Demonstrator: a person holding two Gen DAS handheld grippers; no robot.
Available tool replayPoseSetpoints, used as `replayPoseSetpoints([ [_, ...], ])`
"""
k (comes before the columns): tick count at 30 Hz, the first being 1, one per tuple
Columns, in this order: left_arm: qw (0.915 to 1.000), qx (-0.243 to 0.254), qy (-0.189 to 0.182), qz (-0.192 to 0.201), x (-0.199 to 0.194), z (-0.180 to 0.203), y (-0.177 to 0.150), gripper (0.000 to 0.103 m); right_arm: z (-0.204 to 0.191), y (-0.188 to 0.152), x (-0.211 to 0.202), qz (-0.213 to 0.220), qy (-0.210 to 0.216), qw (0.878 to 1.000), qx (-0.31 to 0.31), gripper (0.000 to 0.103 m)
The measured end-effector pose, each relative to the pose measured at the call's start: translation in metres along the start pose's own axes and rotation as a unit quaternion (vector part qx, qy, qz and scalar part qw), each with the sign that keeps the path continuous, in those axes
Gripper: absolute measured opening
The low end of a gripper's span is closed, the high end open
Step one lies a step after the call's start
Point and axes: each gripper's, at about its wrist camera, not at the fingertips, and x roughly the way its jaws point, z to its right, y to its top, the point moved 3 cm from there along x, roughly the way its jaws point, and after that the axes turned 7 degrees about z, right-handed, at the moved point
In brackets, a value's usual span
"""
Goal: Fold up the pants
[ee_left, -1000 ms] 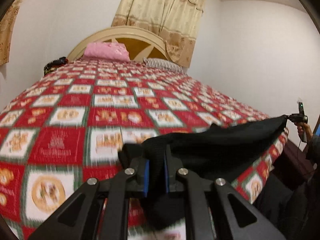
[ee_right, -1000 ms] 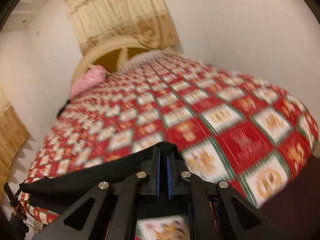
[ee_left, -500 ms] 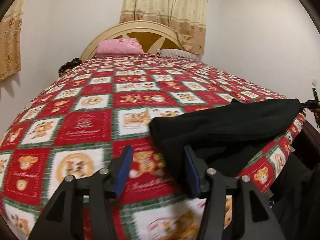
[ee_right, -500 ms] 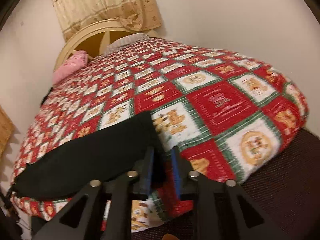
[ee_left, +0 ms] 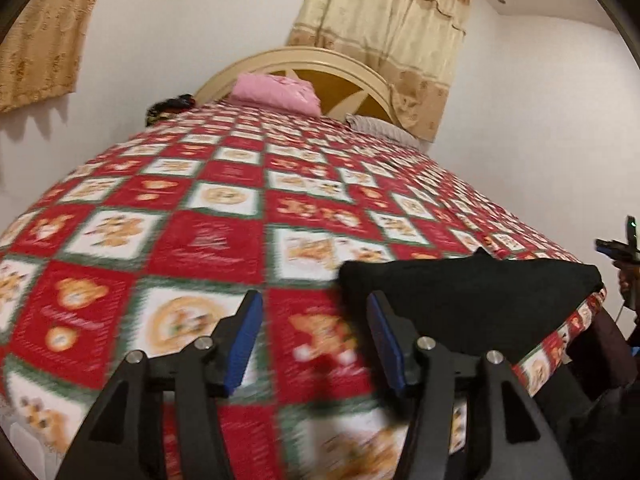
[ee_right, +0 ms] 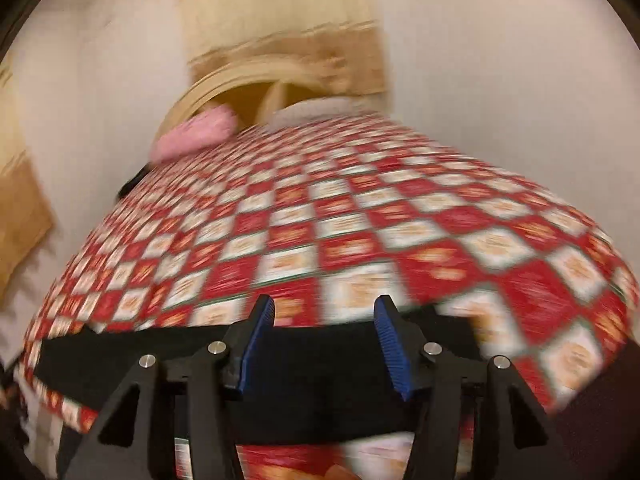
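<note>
The pants (ee_left: 472,300), a flat black matte band, lay just ahead of your right gripper (ee_right: 324,320), whose jaws were opening, pinching nothing. Your left gripper (ee_left: 312,320) stood spread, pants beside its right finger, over the checked red quilt (ee_left: 208,240).

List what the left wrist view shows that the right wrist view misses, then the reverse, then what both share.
Only the left wrist view: the right gripper off the bed's far corner, a dark bundle beside the pink pillow, and the left gripper, open over bare bedspread. Only the right wrist view: the right gripper's blue fingers, opening, above the black pants, not pinching them. Both: the pants flat at the bed's near edge, the checked bedspread, headboard and curtain.
</note>
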Motion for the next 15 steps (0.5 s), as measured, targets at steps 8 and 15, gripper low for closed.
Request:
replayPoseSetpoints([
  [8,0.9983,-0.003,-0.012,-0.058,0.048,0.027,0.003,0.056,-0.204,-0.04,0.093,-0.098,0.176,0.973,-0.112,0.054],
  [15,0.9966,-0.017,-0.03,-0.075,0.052,0.035,0.002,0.038,-0.335,-0.079,0.141,-0.148,0.268,0.937,-0.167,0.054],
])
